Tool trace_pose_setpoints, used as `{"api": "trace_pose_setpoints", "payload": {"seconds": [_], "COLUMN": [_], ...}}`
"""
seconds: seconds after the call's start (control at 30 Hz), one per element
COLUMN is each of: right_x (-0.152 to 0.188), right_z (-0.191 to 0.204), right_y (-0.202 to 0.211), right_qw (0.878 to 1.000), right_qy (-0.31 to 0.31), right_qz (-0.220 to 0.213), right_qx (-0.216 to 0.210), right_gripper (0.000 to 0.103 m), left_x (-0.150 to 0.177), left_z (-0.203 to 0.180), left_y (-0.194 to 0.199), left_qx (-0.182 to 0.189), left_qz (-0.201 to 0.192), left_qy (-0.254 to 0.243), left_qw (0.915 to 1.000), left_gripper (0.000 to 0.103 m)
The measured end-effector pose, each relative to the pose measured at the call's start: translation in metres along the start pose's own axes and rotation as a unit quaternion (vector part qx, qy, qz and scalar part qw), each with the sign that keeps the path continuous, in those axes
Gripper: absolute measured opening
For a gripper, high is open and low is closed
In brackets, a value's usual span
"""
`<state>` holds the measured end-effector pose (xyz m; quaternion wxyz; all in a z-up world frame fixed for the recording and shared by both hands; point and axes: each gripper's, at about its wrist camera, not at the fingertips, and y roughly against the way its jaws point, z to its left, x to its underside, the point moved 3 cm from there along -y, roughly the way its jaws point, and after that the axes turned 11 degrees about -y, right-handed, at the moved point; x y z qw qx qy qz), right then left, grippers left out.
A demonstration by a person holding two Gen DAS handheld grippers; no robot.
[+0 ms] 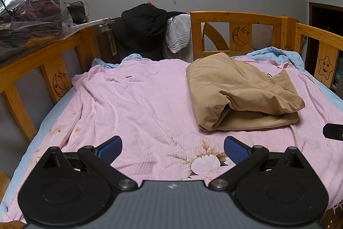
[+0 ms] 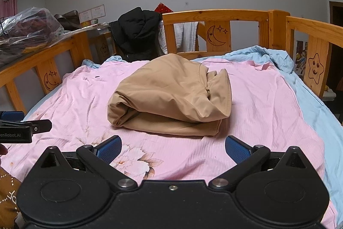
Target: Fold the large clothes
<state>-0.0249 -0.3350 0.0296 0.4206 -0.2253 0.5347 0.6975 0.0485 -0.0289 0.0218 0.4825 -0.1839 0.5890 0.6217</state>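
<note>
A home bedroom: wooden bed rails [image 1: 235, 16], pink floral quilt [image 1: 139, 100], draped clothes [image 1: 141, 29].

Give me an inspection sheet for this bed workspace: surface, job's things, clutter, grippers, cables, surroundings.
Surface: pink quilt with a flower print, wrinkled, spread over a blue sheet.
Job's things: tan garment lying on the quilt in a loose folded bundle, touched by neither gripper.
Clutter: black jacket and white cloth draped at the headboard; plastic bag of clothes on the ledge at the left.
Grippers: left gripper and right gripper both have jaws wide apart, empty, short of the garment.
Cables: nothing seen.
Surroundings: wooden bed rails with moon and star carvings, grey wall behind.
</note>
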Motion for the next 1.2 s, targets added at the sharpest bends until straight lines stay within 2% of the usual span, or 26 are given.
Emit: {"api": "trace_pose_setpoints", "payload": {"seconds": [1.2], "right_x": [0.0063], "right_z": [-0.0003], "right_y": [-0.0016], "right_qw": [1.0], "right_qy": [-0.011], "right_qz": [0.015], "right_qx": [0.004], "right_gripper": [0.102], "left_x": [0.0028], "left_z": [-0.0082], "left_y": [-0.0079], "left_qx": [0.009], "left_qz": [0.027], "left_qy": [0.007], "left_qw": [0.9996], "left_gripper": [0.103]}}
